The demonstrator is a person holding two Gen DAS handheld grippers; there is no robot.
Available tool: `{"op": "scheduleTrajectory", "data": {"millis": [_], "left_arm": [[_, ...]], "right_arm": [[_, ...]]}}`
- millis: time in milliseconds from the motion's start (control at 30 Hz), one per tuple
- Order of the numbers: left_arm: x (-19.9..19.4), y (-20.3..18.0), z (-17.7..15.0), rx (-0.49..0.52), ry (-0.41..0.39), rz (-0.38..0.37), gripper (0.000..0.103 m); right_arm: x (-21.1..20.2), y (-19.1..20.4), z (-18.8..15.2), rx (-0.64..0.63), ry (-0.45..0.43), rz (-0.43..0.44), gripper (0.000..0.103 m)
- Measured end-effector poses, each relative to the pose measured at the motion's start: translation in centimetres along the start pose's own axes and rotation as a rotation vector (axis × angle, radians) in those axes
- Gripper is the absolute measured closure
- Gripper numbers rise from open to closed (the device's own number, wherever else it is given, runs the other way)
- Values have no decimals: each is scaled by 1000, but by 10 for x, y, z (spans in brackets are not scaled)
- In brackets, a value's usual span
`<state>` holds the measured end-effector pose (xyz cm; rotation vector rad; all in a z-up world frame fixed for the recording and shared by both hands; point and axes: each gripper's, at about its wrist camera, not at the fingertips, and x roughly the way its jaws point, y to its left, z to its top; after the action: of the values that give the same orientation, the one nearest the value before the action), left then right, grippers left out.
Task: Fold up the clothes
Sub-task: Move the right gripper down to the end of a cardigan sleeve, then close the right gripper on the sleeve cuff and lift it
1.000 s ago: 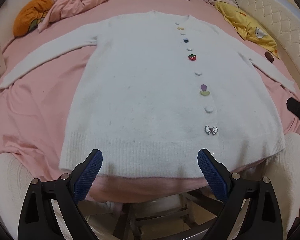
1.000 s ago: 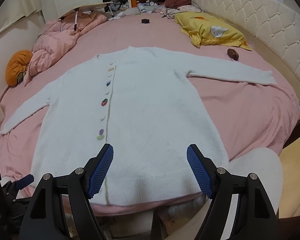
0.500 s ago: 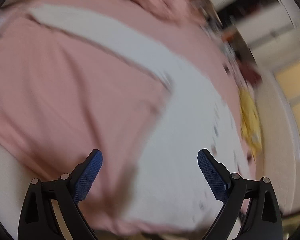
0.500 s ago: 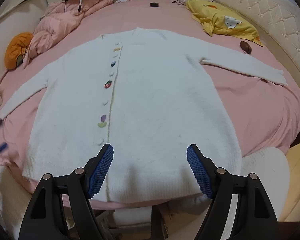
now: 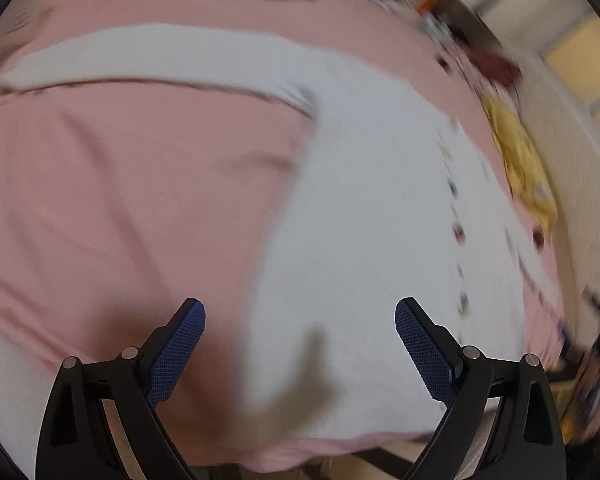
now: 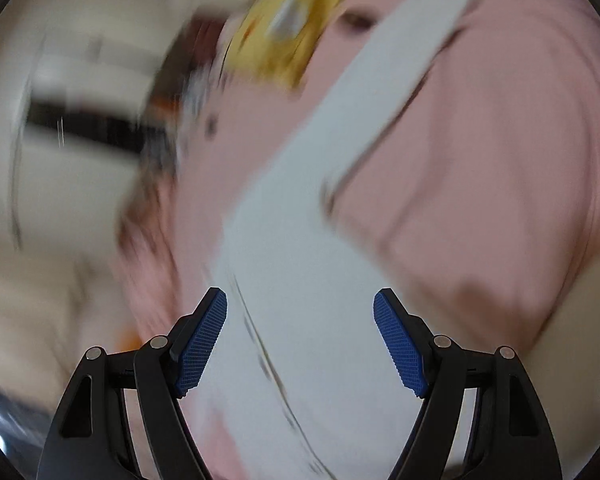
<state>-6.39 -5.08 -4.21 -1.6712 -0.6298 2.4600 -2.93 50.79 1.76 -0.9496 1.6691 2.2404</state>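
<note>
Pink bedding [image 5: 132, 184] covers the bed, blurred in both views. On it a white cardigan [image 5: 380, 220] lies flat, ahead of the left tool [image 5: 300, 344], one sleeve [image 5: 148, 54] stretching away to the far left. The left tool is wide open, holding nothing. The right tool [image 6: 300, 340] is also spread wide and empty, with the cardigan's other sleeve [image 6: 384, 76] running ahead toward a yellow pillow [image 6: 288, 36].
</note>
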Motion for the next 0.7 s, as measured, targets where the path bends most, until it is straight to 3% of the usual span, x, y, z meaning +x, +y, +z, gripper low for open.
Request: {"op": "scheduleTrajectory", "data": {"millis": [100, 167, 233, 267, 367, 467, 700], "left_arm": [[41, -42, -23, 50, 126, 12, 7], [63, -58, -33, 76, 188, 60, 7], [75, -72, -40, 135, 187, 158, 6], [82, -81, -44, 195, 193, 209, 0], [90, -91, -48, 250, 195, 267, 0], [92, -91, -46, 213, 201, 276, 0], [96, -96, -43, 181, 215, 323, 0]], "right_arm": [[-22, -51, 77, 210, -107, 122, 27], [-31, -84, 121, 298, -174, 159, 27], [-32, -114, 160, 367, -208, 184, 27], [-31, -127, 178, 397, -218, 193, 27], [-27, -156, 225, 437, -237, 177, 27], [-16, -171, 253, 434, -230, 120, 27], [26, -171, 285, 387, -185, 121, 27]]}}
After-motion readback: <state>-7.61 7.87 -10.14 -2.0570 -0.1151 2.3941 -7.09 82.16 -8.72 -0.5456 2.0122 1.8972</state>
